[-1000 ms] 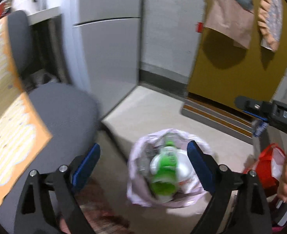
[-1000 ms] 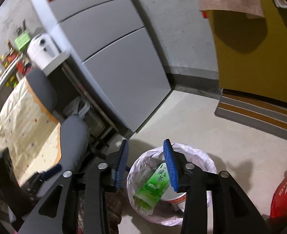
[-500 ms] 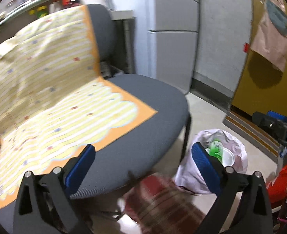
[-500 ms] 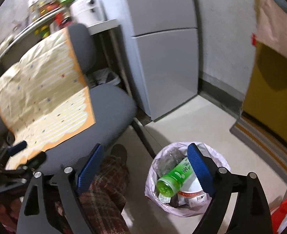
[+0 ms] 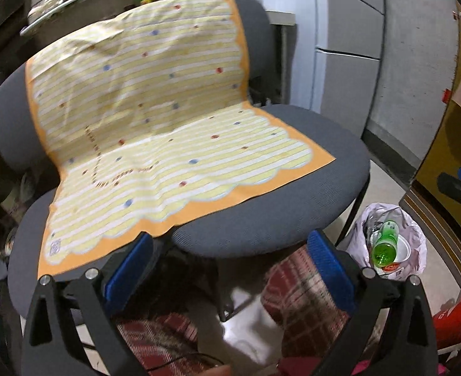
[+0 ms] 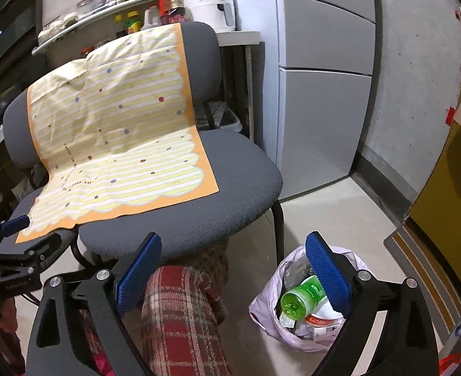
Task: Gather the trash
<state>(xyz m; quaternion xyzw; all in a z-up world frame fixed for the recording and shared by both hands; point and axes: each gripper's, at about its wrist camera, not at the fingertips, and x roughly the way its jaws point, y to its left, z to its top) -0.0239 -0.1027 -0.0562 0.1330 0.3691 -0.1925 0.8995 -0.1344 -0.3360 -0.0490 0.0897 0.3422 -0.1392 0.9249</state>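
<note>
Left gripper (image 5: 229,261): black two-finger frame with blue pads, jaws spread wide, nothing between them; it tilts down toward the front edge of the grey fabric office chair (image 5: 271,219). Right gripper (image 6: 233,266): same build, its jaws have just been opening and now stand wide, nothing clamped; it also tilts down, aimed at the floor gap between the chair seat and the trash bag. The right blue pad overlaps the bag in that view, but contact cannot be confirmed. The translucent pale pink plastic trash bag (image 6: 265,307) sits open on the beige floor to the right of the chair's black leg, near the grey refrigerator (image 6: 321,100). Inside it, a green plastic bottle (image 6: 302,297) lies tilted, its open mouth facing the camera, on top of a white cup with red print and other crumpled waste. The left view shows the same bag (image 5: 415,244) and bottle (image 5: 385,246) at the far right, apart from the left pads. A yellow striped cloth with an orange scalloped border (image 5: 142,131) drapes over the chair's back and seat. The person's legs in red plaid trousers (image 6: 180,313) show below both grippers. The right gripper's tip pokes into the right edge of the left view; the left one shows at lower left of the right view.
</note>
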